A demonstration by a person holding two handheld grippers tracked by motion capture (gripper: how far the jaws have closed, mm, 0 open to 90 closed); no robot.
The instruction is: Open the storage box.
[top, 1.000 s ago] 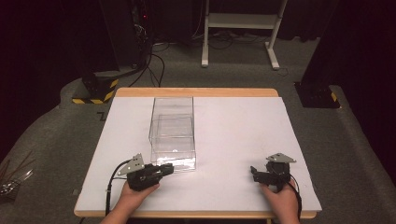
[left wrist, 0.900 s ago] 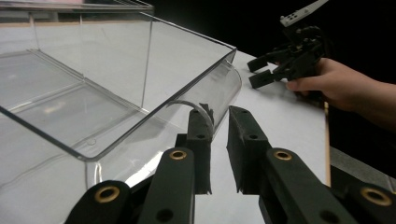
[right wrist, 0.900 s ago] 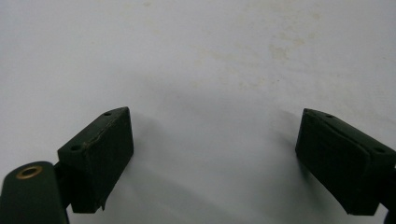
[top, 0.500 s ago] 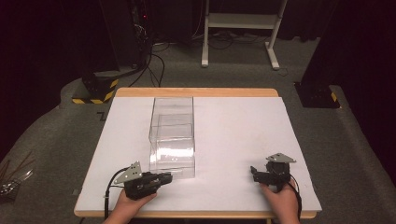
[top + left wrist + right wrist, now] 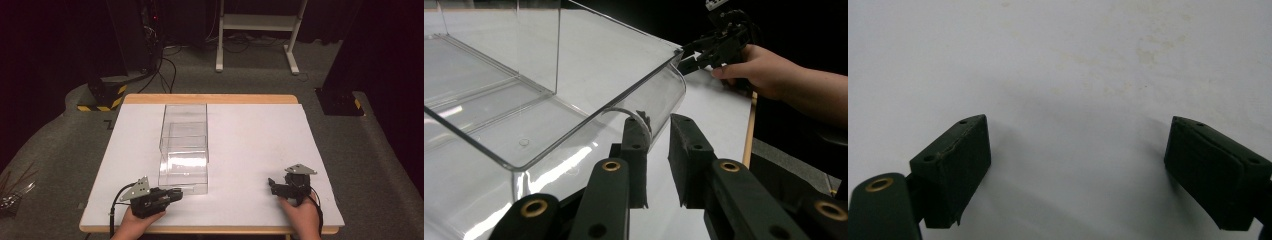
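A clear plastic box (image 5: 183, 145), open on top and with nothing inside, stands left of centre on the white table (image 5: 255, 135). My left gripper (image 5: 176, 194) lies just in front of the box's near wall and points right. In the left gripper view the box (image 5: 524, 100) is at the left, and the left gripper (image 5: 658, 125) is open by a narrow gap, with its left jaw against the box's rounded corner and nothing between the jaws. My right gripper (image 5: 271, 184) rests near the front right. It is wide open (image 5: 1075, 145) over bare table.
The table has a wooden rim (image 5: 210, 98). Behind it on the floor are a white stand (image 5: 255, 30), cables (image 5: 165, 65) and a black-and-yellow striped base (image 5: 102, 97). The right hand with its gripper (image 5: 696, 55) appears beyond the box in the left gripper view.
The left gripper has slid back toward the table's near edge and slightly left, away from the box's front. The right gripper has stayed put.
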